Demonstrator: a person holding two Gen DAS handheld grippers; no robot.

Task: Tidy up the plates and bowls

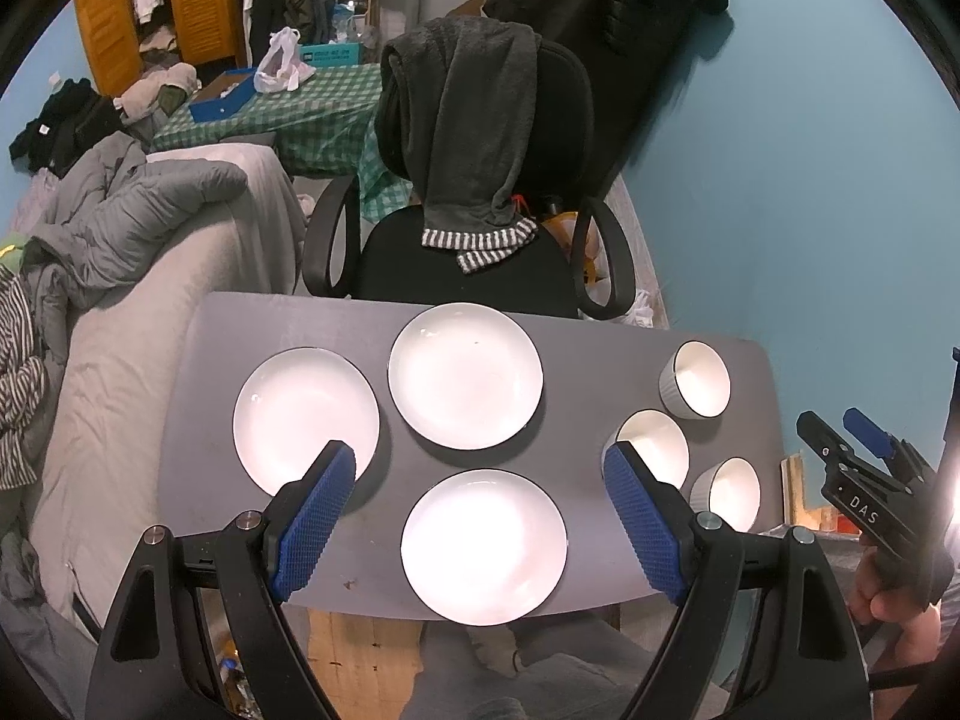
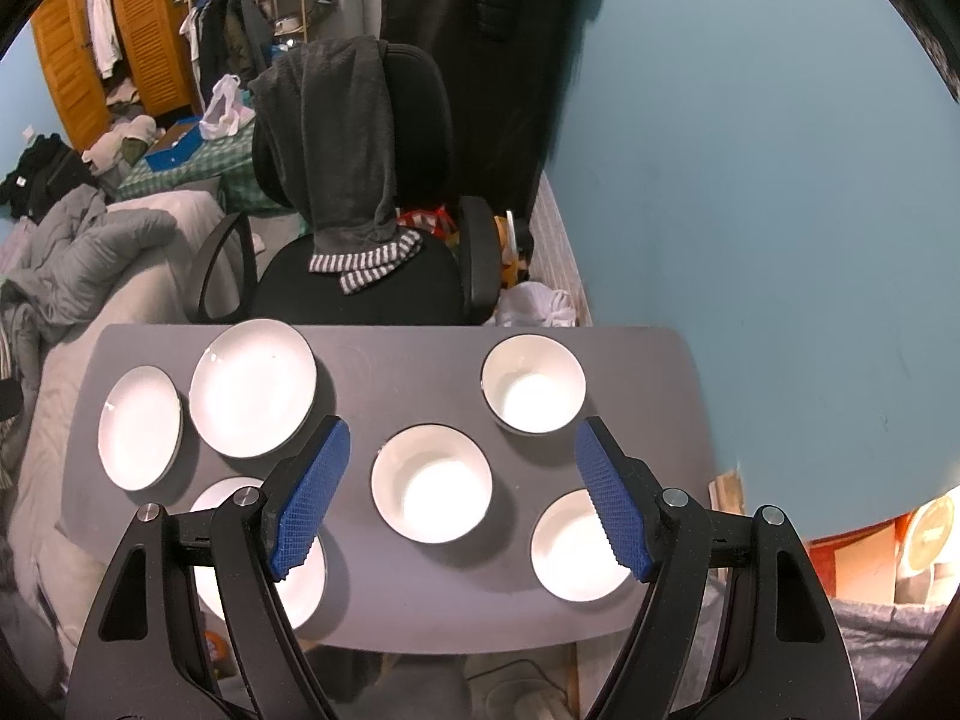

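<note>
**Six white dishes spread out, both tools empty above them**

Six pieces sit apart on the grey rounded counter [image 1: 576, 354]: three flat white black-rimmed plates and three smaller white ribbed bowls. From the left tool [image 1: 477, 483], spread wide and holding nothing, the plates lie at 6 [image 1: 483, 546], 12 [image 1: 465, 375] and 10 o'clock [image 1: 306, 417]. The right tool [image 2: 462, 471], also spread and empty, hangs over the bowls: the middle bowl [image 2: 431, 483] lies centred between its blue pads, others at 1 [image 2: 533, 383] and 5 o'clock [image 2: 576, 546]. By my reading, each hand is nearer its own group, so stacking would likely start there.
</note>
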